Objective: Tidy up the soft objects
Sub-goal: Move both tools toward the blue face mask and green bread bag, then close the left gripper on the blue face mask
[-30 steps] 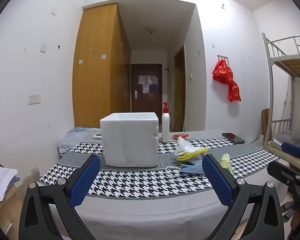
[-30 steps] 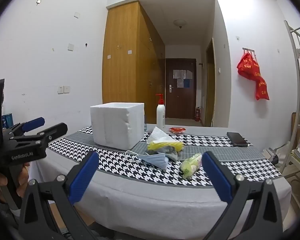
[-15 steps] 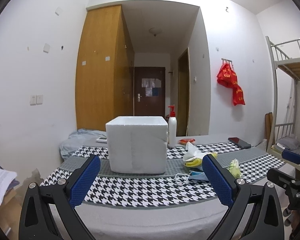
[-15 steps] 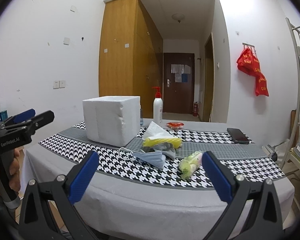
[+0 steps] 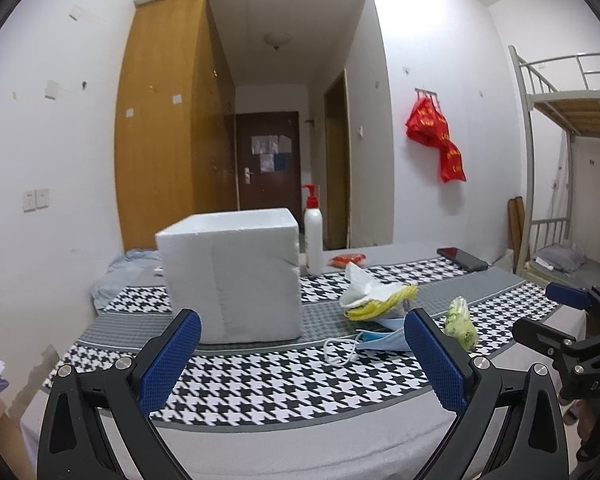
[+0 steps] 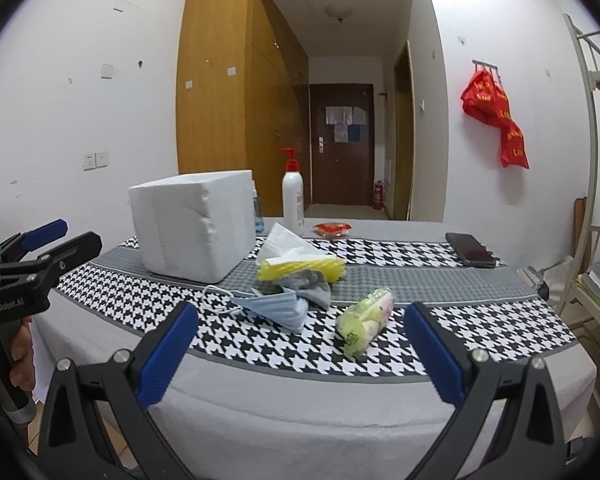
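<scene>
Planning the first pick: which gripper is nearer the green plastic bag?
Right. The right gripper faces the green plastic bag between its open fingers; the left gripper sits farther left, facing the foam box.

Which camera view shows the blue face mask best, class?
The right wrist view: the blue face mask lies unobstructed, pleats visible. In the left wrist view, the left gripper's finger hides part of it.

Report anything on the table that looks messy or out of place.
The soft items lie in a loose heap right of the white foam box: a blue face mask with its ear loop trailing, a crumpled tissue on something yellow, and a green bag lying apart. Nothing looks spilled.
</scene>
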`<action>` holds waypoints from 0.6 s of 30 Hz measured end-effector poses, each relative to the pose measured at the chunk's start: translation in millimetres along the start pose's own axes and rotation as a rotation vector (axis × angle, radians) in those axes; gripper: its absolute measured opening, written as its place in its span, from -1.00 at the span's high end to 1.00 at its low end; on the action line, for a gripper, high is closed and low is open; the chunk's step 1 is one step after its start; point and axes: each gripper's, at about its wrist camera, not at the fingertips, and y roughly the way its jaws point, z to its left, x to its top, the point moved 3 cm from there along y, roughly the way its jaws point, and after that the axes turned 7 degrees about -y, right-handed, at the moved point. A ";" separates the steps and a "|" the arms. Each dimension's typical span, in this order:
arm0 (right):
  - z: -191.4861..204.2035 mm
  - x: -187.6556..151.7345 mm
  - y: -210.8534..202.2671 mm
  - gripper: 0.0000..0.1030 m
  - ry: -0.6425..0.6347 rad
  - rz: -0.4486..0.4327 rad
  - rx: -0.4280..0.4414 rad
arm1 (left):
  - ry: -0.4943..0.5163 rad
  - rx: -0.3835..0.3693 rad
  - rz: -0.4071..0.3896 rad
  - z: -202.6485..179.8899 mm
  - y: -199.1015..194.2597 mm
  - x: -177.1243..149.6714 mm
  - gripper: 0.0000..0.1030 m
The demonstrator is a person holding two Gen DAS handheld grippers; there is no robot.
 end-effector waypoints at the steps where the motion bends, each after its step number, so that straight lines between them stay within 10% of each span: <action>1: -2.7 -0.4 2.8 -1.00 0.005 0.007 -0.001 | -0.001 -0.007 0.011 -1.5 4.7 -0.4 -0.98; 18: -35.9 -9.5 53.5 -1.00 0.059 0.132 -0.047 | 0.078 -0.147 0.204 -35.9 78.3 -17.5 -0.98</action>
